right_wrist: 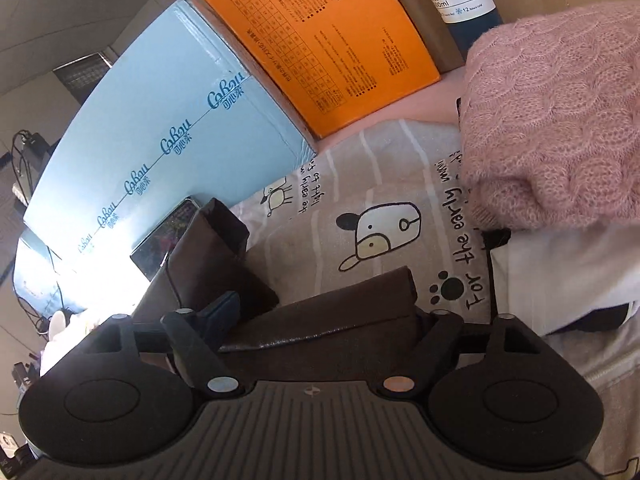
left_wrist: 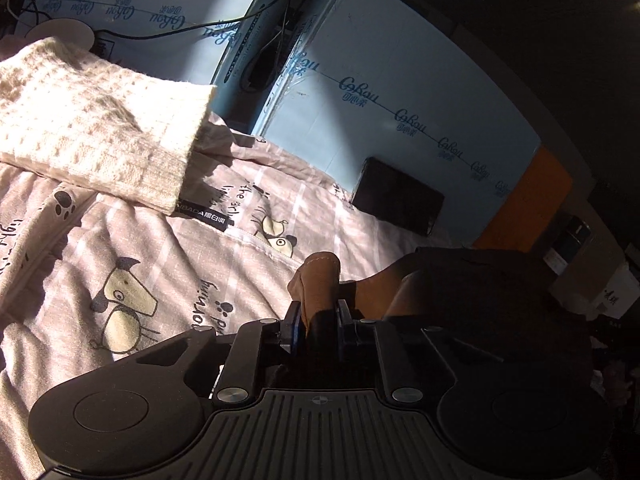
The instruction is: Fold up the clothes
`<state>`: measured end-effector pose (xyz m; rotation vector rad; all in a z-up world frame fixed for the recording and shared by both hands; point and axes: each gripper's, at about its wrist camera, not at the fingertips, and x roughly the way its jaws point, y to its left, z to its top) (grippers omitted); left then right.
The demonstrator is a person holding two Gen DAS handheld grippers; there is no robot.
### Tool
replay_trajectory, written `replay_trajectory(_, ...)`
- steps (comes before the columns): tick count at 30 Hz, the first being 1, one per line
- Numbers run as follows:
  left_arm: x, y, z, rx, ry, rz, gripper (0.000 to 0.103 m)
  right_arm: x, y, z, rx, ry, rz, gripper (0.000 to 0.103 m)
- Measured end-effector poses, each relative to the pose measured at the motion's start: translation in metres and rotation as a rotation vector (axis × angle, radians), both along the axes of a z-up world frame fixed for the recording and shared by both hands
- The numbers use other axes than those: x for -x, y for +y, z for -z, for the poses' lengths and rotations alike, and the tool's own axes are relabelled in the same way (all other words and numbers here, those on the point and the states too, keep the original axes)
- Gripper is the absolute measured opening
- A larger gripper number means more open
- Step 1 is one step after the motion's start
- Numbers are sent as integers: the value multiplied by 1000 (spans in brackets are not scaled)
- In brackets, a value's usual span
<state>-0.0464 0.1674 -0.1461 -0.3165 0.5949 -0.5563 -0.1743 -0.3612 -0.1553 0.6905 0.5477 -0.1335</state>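
A dark brown garment (left_wrist: 460,280) lies on a bed sheet (left_wrist: 132,248) printed with cartoon dogs. My left gripper (left_wrist: 318,312) is shut on a bunched fold of the brown garment's edge. In the right wrist view the same brown garment (right_wrist: 352,312) lies folded under my right gripper (right_wrist: 324,312), whose jaws stand wide apart over the cloth; the left finger (right_wrist: 224,308) shows, the right one is hidden by the fabric.
A folded cream knit sweater (left_wrist: 92,120) lies at the left. A pink knit sweater (right_wrist: 560,120) on white folded clothes (right_wrist: 560,272) lies at the right. Blue boxes (left_wrist: 400,80), an orange box (right_wrist: 328,36), a phone (left_wrist: 396,196) and a bottle box (right_wrist: 460,0) line the far edge.
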Motion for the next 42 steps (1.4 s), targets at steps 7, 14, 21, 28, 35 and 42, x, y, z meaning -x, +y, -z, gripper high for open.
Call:
replay_trajectory(7, -18, -15, -41, -72, -174, -28, 13, 43, 37, -12, -20, -91, -103, 13)
replay_trajectory(14, -59, -23, -61, -226, -213, -105, 19, 87, 103, -21, -50, -127, -314, 13)
replay_trajectory(21, -35, -20, -67, -251, -291, -150, 88, 109, 123, -33, 13, -169, -379, 33)
replay_trajectory(28, -21, -32, -65, -220, -309, 119, 94, 115, 124, -52, 51, -279, -418, 73)
replay_trajectory(35, -3, -38, -53, -219, -311, 271, 96, 114, 126, -89, 132, -400, -441, 87)
replay_trajectory(42, 6, -35, -37, -326, -281, 212, 97, 37, 148, -76, 139, -209, -530, 91)
